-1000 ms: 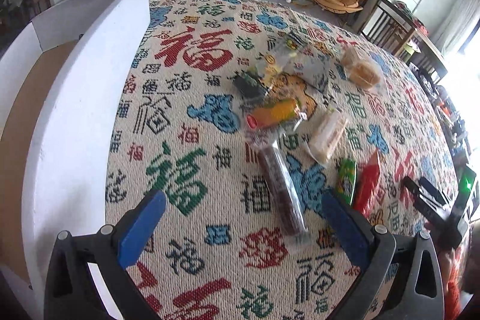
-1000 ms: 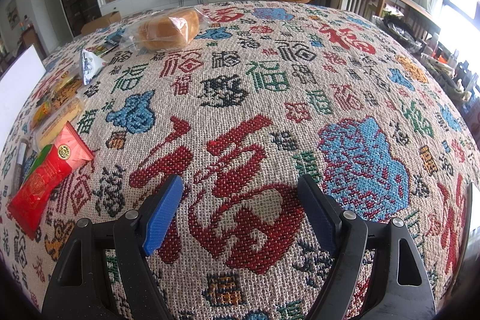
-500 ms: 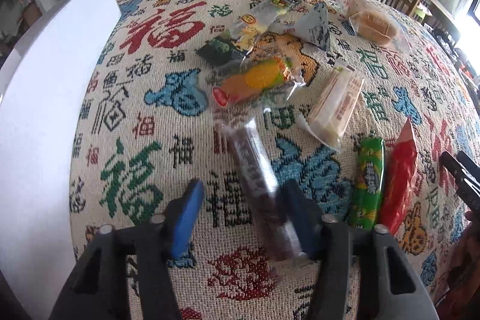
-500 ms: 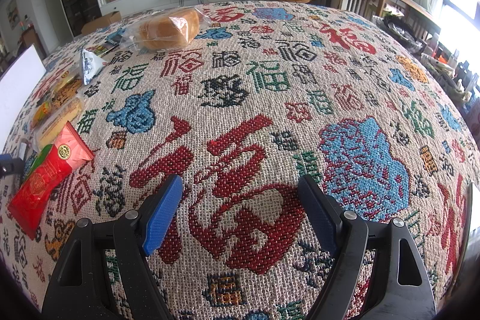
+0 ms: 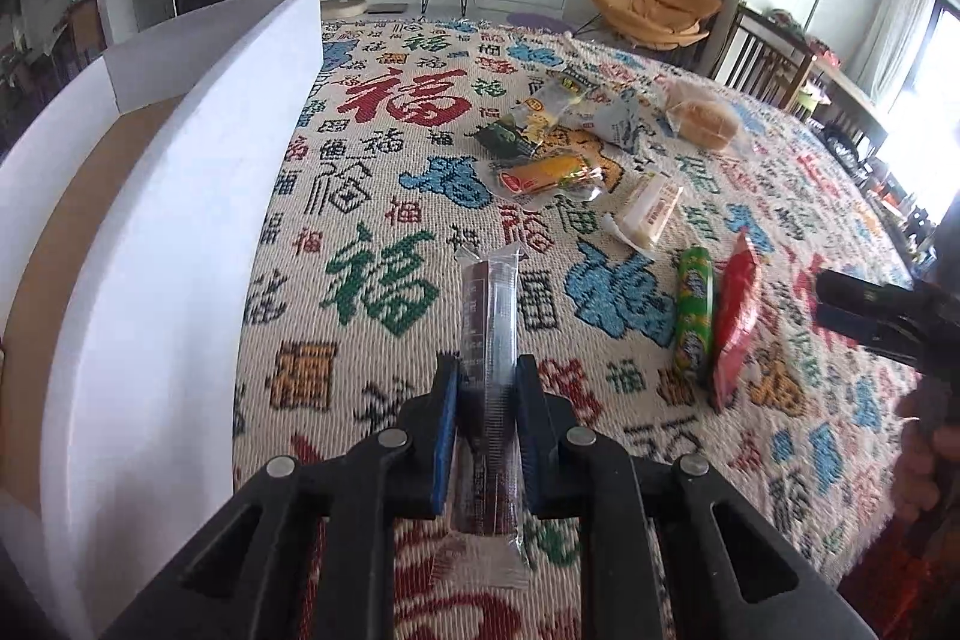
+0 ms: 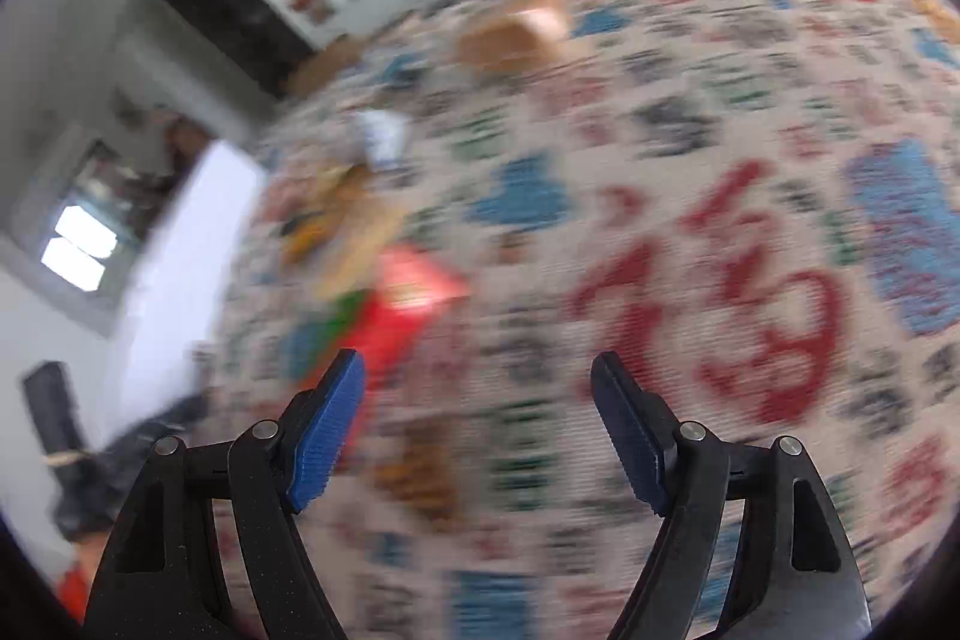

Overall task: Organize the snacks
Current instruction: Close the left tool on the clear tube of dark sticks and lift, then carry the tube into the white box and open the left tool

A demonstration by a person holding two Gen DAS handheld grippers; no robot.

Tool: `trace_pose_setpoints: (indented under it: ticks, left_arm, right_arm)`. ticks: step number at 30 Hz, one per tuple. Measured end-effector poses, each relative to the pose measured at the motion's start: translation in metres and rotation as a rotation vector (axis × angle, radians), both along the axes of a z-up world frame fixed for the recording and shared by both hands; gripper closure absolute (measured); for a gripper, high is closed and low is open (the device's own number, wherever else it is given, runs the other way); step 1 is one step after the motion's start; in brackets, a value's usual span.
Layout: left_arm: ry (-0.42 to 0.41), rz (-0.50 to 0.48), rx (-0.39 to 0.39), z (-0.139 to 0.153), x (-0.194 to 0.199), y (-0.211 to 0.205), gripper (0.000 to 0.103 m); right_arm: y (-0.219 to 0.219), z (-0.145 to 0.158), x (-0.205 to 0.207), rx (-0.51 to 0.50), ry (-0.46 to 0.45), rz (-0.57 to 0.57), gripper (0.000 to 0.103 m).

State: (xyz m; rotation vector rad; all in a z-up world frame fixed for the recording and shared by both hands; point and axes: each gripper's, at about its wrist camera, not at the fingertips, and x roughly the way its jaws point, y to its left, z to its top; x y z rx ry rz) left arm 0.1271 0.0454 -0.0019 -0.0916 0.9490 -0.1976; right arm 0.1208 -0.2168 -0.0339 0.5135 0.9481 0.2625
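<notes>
My left fingers (image 5: 486, 370) are clamped on one long dark snack stick in a clear wrapper (image 5: 489, 316); both blue pads press its sides, and it lies lengthwise just beside the white box (image 5: 198, 196), over the patterned cloth on the tabletop (image 5: 372, 148).

My right fingers (image 6: 477, 400) stand wide with nothing between them and are closing slightly.

Counting the loose snacks from the box outward in the left view: one green-and-yellow packet (image 5: 528, 118), one orange packet (image 5: 543, 172), one pale wrapped bar (image 5: 651, 208), one pale blue pouch (image 5: 621, 121), one bagged bun (image 5: 705, 121), one green tube (image 5: 693, 316) and one red packet (image 5: 735, 316). The green tube and red packet lie side by side and touch, farther from the box than the stick I hold. That makes seven on the cloth and one in my grip.

There is one box; its near end is cut off by the frame, and only part of its brown floor shows.

The right view is smeared by blur. The red packet (image 6: 402, 304) and the box (image 6: 180, 268) show as patches of colour, and I cannot count anything else there. At the right edge of the left view, the right fingers show only as dark tips, with part of a hand (image 5: 927, 454) below.
</notes>
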Motion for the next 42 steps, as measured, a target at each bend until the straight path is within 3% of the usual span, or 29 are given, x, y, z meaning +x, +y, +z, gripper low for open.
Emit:
trace_pose_setpoints:
  ticks: [3, 5, 7, 9, 10, 13, 17, 20, 25, 27, 28, 29, 30, 31, 33, 35, 38, 40, 42]
  left_arm:
    - [-0.015, 0.0, -0.058, 0.01, -0.021, 0.01, 0.085]
    - [-0.035, -0.009, -0.075, 0.018, -0.035, 0.019, 0.085]
    - [-0.046, -0.008, -0.083, 0.025, -0.047, 0.027, 0.085]
    - [-0.058, -0.003, -0.102, 0.032, -0.056, 0.038, 0.085]
    - [-0.069, 0.003, -0.117, 0.037, -0.061, 0.044, 0.085]
    - [-0.097, 0.023, -0.165, 0.049, -0.073, 0.059, 0.086]
    - [-0.126, 0.054, -0.251, 0.069, -0.082, 0.086, 0.085]
    - [-0.147, 0.121, -0.284, 0.092, -0.082, 0.125, 0.085]
    - [-0.18, 0.28, -0.16, 0.122, -0.075, 0.201, 0.085]
    - [-0.154, 0.322, -0.112, 0.123, -0.066, 0.224, 0.085]
    - [-0.144, 0.364, -0.088, 0.12, -0.063, 0.237, 0.083]
    - [-0.149, 0.421, -0.077, 0.117, -0.062, 0.25, 0.065]
    - [-0.141, 0.476, -0.076, 0.111, -0.062, 0.263, 0.024]
    - [-0.132, 0.52, -0.086, 0.106, -0.064, 0.272, 0.011]
    - [-0.16, 0.569, -0.144, 0.098, -0.075, 0.283, 0.006]
    - [-0.165, 0.566, -0.157, 0.094, -0.082, 0.277, 0.006]
    - [-0.178, 0.505, -0.141, 0.096, -0.083, 0.247, 0.006]
    - [-0.207, 0.396, -0.139, 0.105, -0.084, 0.209, 0.005]
    - [-0.225, 0.262, -0.136, 0.111, -0.08, 0.157, 0.004]
  right_arm:
    - [0.044, -0.011, 0.031, 0.069, 0.121, 0.05, 0.03]
    - [0.059, -0.026, 0.049, 0.091, 0.203, 0.033, 0.065]
    - [0.064, -0.037, 0.06, 0.148, 0.237, 0.009, 0.068]
    - [0.058, -0.04, 0.066, 0.218, 0.277, -0.015, 0.088]
    - [0.055, -0.038, 0.065, 0.248, 0.279, -0.025, 0.09]
    - [0.051, -0.012, 0.057, 0.207, 0.2, -0.013, 0.09]
    - [0.051, 0.022, 0.05, 0.226, 0.144, 0.013, 0.09]
    - [0.085, 0.067, 0.055, 0.261, 0.09, 0.114, 0.09]
    - [0.199, 0.157, 0.068, 0.326, -0.018, 0.399, 0.09]
    - [0.257, 0.176, 0.07, 0.32, -0.049, 0.499, 0.089]
    - [0.282, 0.183, 0.071, 0.298, -0.068, 0.526, 0.084]
    - [0.3, 0.187, 0.071, 0.276, -0.087, 0.536, 0.075]
    - [0.322, 0.195, 0.073, 0.238, -0.112, 0.551, 0.062]
    - [0.329, 0.199, 0.072, 0.217, -0.132, 0.56, 0.037]
    - [0.328, 0.211, 0.066, 0.176, -0.214, 0.526, 0.036]
    - [0.302, 0.211, 0.057, 0.113, -0.266, 0.498, 0.034]
    - [0.246, 0.178, 0.052, -0.076, -0.285, 0.398, 0.032]
    - [0.199, 0.137, 0.048, -0.251, -0.255, 0.295, 0.032]
    - [0.146, 0.078, 0.047, -0.419, -0.158, 0.183, 0.032]
